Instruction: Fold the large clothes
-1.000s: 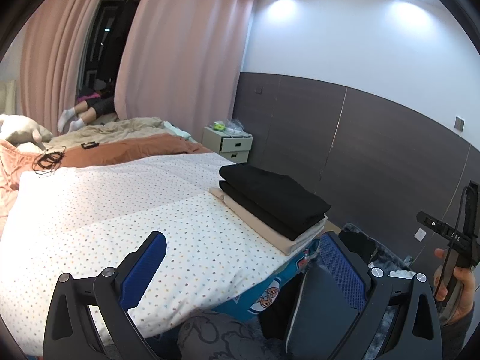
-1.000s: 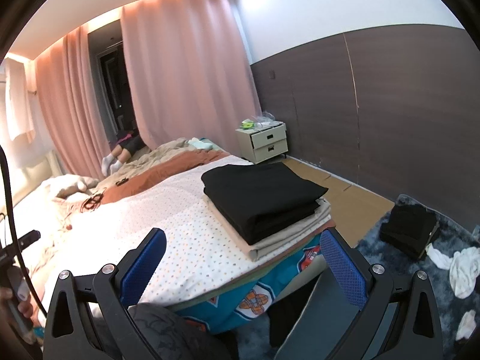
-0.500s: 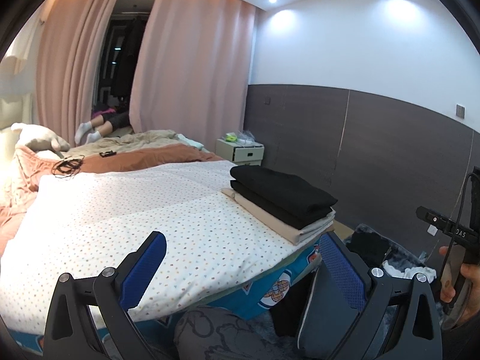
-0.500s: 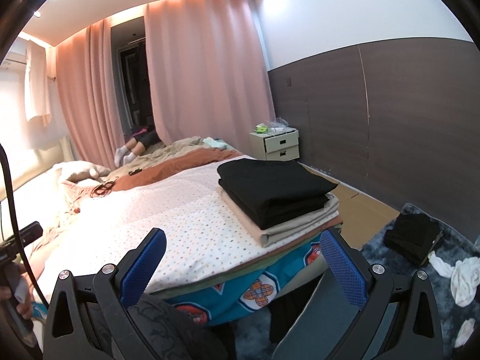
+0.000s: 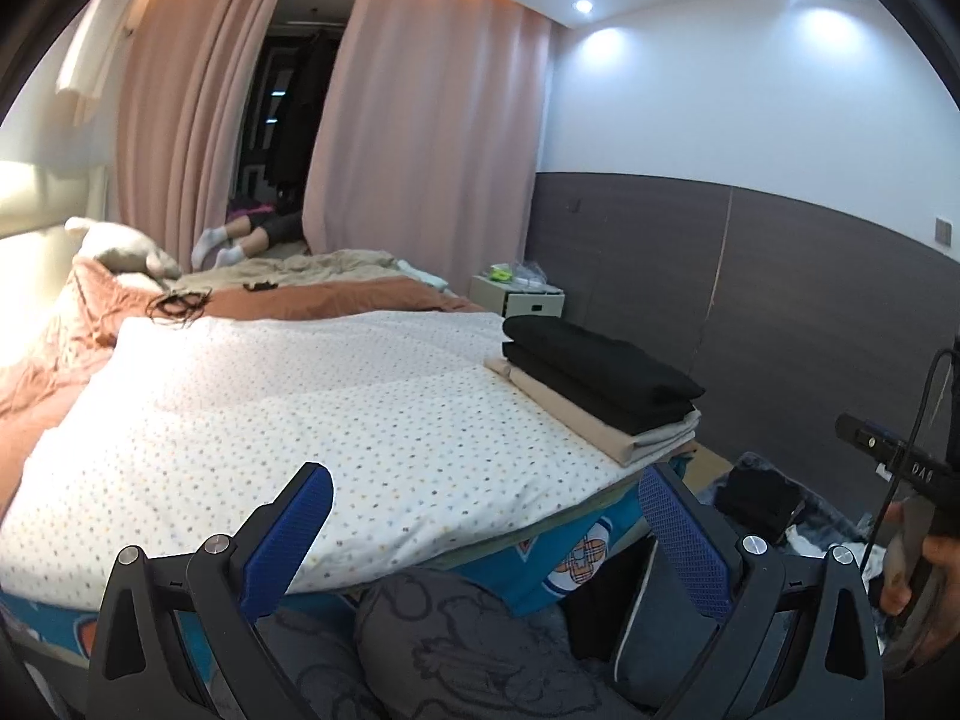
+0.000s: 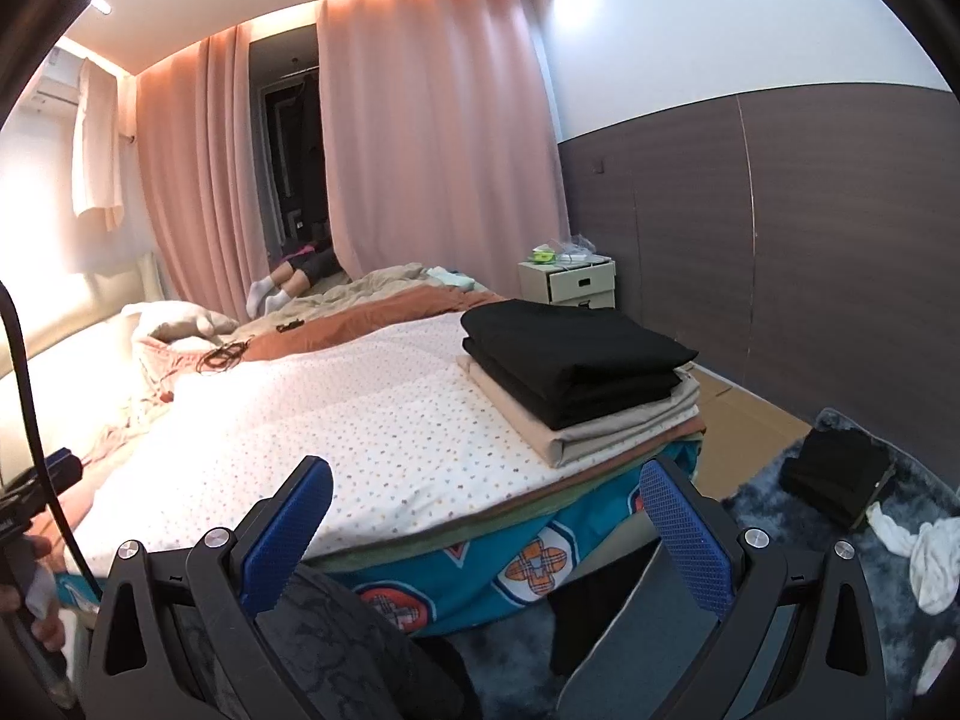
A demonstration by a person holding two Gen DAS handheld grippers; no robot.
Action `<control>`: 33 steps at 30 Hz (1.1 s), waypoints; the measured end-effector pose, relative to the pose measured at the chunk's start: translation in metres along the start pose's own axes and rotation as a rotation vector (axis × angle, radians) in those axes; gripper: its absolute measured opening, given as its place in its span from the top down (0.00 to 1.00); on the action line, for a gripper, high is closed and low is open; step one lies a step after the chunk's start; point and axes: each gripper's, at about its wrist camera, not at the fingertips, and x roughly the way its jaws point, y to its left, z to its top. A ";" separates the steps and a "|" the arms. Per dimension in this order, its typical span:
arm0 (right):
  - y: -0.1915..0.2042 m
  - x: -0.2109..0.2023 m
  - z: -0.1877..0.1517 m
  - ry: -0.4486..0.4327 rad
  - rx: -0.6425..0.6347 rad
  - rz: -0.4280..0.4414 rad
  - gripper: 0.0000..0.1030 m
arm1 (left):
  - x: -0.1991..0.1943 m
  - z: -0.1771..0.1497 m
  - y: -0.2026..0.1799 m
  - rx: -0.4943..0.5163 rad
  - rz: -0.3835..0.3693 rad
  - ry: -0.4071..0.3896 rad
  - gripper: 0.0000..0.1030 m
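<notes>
At the foot of the bed, the left hand-held gripper and right hand-held gripper both gape wide and empty over the dotted sheet, beyond which a folded stack of clothes sits on the bed's right corner, with pink curtains behind.

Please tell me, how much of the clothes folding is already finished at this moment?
Done: a folded stack of black and beige pieces sits at the bed corner. In hand: nothing; the left gripper and right gripper are open. Left: dark clothes and white pieces lie on the rug.
</notes>
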 end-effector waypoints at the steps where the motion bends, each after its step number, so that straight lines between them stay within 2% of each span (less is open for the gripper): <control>1: 0.002 0.001 -0.003 -0.007 0.003 0.007 0.00 | -0.001 -0.002 0.000 0.002 0.008 -0.001 0.00; 10: 0.014 0.012 -0.010 0.019 0.010 0.081 0.00 | -0.007 -0.008 0.004 0.015 0.035 -0.020 0.01; 33: 0.016 0.011 -0.010 0.030 0.033 0.077 0.00 | -0.020 -0.006 0.004 0.008 0.041 -0.044 0.00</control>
